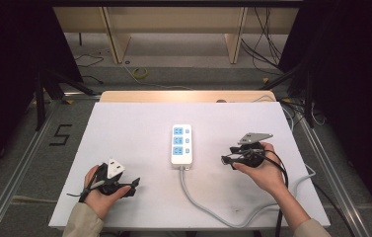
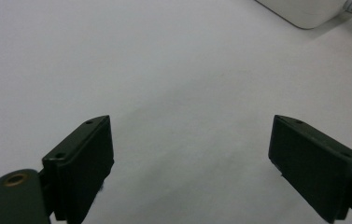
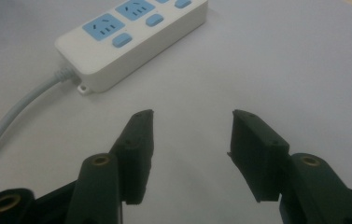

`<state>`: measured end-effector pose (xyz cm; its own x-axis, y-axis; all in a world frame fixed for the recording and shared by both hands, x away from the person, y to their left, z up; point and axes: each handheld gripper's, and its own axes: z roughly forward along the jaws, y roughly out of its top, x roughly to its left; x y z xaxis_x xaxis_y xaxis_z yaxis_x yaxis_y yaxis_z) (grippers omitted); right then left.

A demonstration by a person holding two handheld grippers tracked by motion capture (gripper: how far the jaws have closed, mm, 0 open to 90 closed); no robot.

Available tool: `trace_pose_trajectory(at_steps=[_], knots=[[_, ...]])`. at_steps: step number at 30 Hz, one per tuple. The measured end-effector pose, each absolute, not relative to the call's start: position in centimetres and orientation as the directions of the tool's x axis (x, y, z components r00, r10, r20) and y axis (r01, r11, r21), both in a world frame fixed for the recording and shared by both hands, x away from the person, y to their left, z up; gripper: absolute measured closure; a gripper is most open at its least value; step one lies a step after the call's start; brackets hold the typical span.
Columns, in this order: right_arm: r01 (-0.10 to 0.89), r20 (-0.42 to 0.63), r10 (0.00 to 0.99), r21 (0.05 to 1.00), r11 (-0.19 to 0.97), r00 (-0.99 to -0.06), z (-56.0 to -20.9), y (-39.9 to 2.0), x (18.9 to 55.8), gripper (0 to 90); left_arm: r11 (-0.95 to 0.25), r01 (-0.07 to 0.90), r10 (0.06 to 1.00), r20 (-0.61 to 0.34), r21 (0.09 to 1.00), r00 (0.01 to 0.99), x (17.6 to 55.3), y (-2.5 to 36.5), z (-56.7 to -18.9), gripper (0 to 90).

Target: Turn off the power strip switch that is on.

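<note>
Power strip point(image 1: 181, 143) mid-table; right claw point(image 1: 226, 160) open beside it, apart.

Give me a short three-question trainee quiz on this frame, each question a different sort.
1. True or false: the right claw grips the power strip.
2. Which lies nearer the strip's grey cable: A, the left claw; B, the right claw?
3. Fill in: the strip has ___ blue sockets.

Key: 1 false, both claws are open with nothing between the jaws. 2 B. 3 three.
</note>
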<state>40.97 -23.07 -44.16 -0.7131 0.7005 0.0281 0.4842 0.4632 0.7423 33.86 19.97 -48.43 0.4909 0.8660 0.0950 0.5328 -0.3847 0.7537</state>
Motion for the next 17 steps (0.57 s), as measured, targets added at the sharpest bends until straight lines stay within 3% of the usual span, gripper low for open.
trace_pose_trajectory(at_steps=[17], knots=[[0.463,0.038,0.715,0.785,0.411,-0.698,-45.4,-25.8,36.8,44.8,-0.372,0.548,0.872,0.08,0.749,0.484,34.2,20.1,-48.7,12.3]])
